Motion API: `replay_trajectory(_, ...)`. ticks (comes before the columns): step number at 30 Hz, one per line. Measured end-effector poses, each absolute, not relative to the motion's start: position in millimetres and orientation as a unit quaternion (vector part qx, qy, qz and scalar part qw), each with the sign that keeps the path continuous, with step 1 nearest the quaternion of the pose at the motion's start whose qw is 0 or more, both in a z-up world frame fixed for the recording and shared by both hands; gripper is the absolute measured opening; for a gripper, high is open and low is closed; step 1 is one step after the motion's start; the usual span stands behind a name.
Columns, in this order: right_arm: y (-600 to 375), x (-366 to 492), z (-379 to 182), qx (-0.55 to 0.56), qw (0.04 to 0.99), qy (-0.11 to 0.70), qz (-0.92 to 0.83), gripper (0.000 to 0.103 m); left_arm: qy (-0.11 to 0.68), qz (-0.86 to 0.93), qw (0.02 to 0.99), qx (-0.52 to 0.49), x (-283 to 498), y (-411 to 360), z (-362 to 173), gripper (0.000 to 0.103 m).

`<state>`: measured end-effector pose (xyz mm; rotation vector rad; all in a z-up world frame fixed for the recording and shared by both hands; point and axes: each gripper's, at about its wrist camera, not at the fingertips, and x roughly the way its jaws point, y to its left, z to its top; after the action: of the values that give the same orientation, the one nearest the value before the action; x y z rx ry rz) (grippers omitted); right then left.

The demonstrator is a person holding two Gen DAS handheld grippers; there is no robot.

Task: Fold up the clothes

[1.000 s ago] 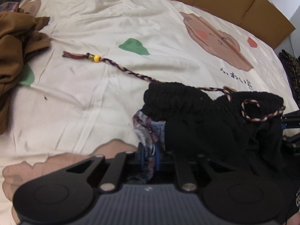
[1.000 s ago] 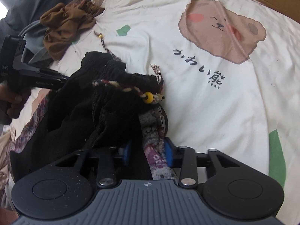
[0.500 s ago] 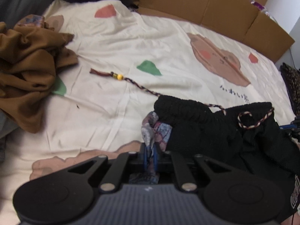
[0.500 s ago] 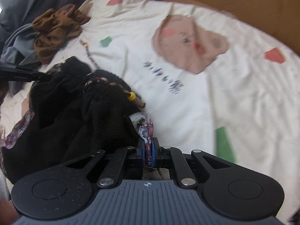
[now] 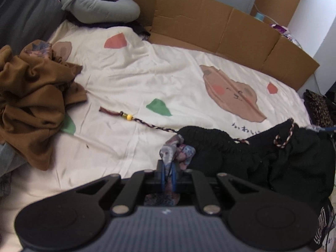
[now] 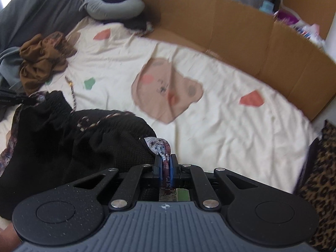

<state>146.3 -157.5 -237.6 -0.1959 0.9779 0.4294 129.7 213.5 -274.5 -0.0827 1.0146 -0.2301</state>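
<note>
A black garment [image 5: 262, 157] with a patterned lining and a braided drawstring [image 5: 147, 124] hangs bunched between my two grippers above the bed. My left gripper [image 5: 167, 169] is shut on a patterned edge of it at its left end. My right gripper [image 6: 166, 166] is shut on the patterned edge at its right end; the black cloth [image 6: 73, 138] sags to the left of it. The drawstring's beaded end trails on the sheet.
The cream bear-print sheet [image 5: 168, 79] covers the bed. A crumpled brown garment [image 5: 31, 92] lies at the left. Cardboard panels [image 5: 231, 31] line the far edge. A grey neck pillow [image 5: 98, 8] sits at the back left. A leopard-print item [image 6: 319, 178] is at the right.
Both grippers have closed on the patterned edge and lifted the garment up and back. The views now take in more of the bed and the cardboard.
</note>
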Motion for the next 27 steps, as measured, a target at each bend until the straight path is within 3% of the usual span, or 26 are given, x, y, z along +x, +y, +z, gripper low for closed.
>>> replay_trajectory(12, -140.8, 137.7, -320.3, -0.066, 0.795, 0.554, 0.236, 0.008, 0.551, -0.091, 0.829, -0.024, 113.2, 227.4, -321.5, 0.007)
replay_trajectory(15, -138.5, 134.8, -323.8, -0.047, 0.786, 0.563, 0.252, 0.019, 0.558, -0.086, 0.825, -0.018, 110.5, 231.9, -325.9, 0.007)
replay_trajectory(18, -146.1, 138.9, -316.4, -0.013, 0.789, 0.557, 0.258, 0.038, 0.56, -0.08, 0.825, -0.018, 110.3, 235.5, -326.0, 0.007)
replay_trajectory(27, -170.5, 178.5, -306.8, 0.023, 0.823, 0.515, 0.239, 0.041, 0.564, -0.071, 0.822, -0.01, 108.1, 238.3, -330.2, 0.007)
